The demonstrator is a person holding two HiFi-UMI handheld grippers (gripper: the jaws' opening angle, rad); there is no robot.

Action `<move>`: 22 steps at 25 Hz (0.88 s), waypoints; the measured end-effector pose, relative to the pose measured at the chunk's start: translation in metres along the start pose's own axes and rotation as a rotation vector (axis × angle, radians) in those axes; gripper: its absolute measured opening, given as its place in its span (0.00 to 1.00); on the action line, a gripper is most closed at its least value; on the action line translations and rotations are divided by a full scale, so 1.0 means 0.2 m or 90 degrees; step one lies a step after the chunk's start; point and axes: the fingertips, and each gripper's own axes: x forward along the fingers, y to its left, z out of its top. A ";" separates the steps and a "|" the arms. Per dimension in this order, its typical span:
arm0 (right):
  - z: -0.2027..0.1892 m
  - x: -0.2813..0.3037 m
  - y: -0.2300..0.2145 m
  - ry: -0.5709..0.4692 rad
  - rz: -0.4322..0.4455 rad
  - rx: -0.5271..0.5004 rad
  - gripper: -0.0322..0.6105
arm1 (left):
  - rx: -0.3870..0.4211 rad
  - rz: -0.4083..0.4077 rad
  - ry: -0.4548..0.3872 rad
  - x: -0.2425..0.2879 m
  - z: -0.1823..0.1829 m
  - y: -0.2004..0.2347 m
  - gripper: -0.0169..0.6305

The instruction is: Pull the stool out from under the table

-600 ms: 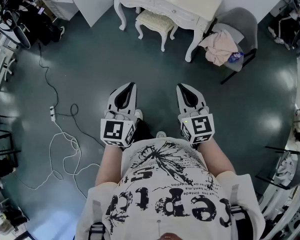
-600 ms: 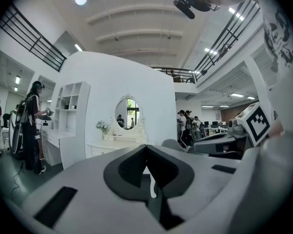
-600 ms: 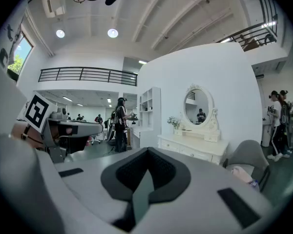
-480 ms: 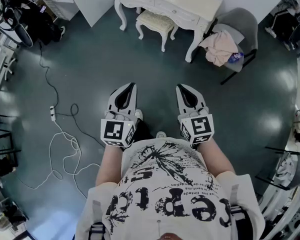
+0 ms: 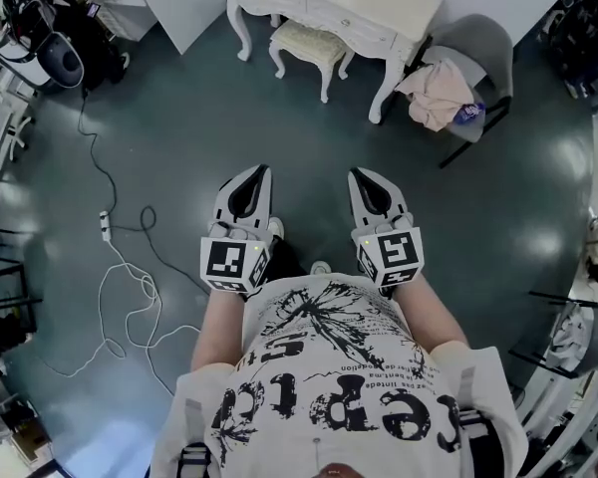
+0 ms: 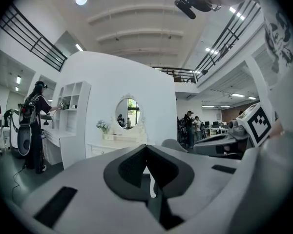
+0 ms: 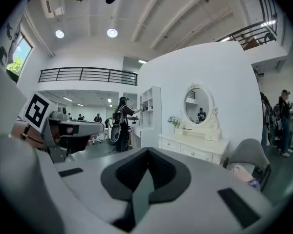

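Note:
The cream cushioned stool [image 5: 307, 41] stands tucked between the legs of the white dressing table [image 5: 379, 8] at the far end of the dark floor. Both grippers hover side by side close to my body, well short of the stool, pointing toward it. My left gripper [image 5: 263, 170] is shut and holds nothing; in the left gripper view [image 6: 146, 147] its tips meet in front of the table [image 6: 115, 144] and its oval mirror [image 6: 129, 112]. My right gripper [image 5: 357, 175] is also shut and empty [image 7: 147, 150], with the table [image 7: 193, 147] ahead. The jaws hide the stool in both gripper views.
A grey chair [image 5: 478, 48] with a pink cloth [image 5: 437, 93] stands right of the table. White cables [image 5: 120, 287] and a power strip [image 5: 105, 225] lie on the floor at left. A white cabinet [image 5: 179, 8] is back left. A person with a backpack [image 6: 33, 126] stands by the shelves.
The right gripper has edged slightly to the left. The left gripper and the stool are as before.

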 end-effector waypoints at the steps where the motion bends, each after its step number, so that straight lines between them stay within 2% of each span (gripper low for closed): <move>1: -0.01 0.00 0.00 0.000 0.005 -0.001 0.08 | 0.000 0.000 0.001 0.00 0.00 0.00 0.05; 6: -0.02 0.00 -0.01 -0.009 0.008 0.013 0.10 | 0.001 0.007 0.014 -0.01 -0.03 0.00 0.05; 8: -0.04 0.03 -0.02 0.000 0.011 0.020 0.36 | 0.003 0.012 0.021 -0.01 -0.04 0.02 0.05; 10: -0.06 0.08 -0.04 0.008 0.007 0.023 0.46 | 0.004 0.018 0.025 -0.01 -0.06 0.05 0.05; 15: -0.11 0.24 -0.08 0.033 -0.012 0.026 0.48 | -0.014 0.021 0.035 0.07 -0.11 0.20 0.05; 22: -0.11 0.71 -0.11 0.065 -0.049 0.036 0.48 | -0.026 -0.007 0.050 0.36 -0.17 0.62 0.05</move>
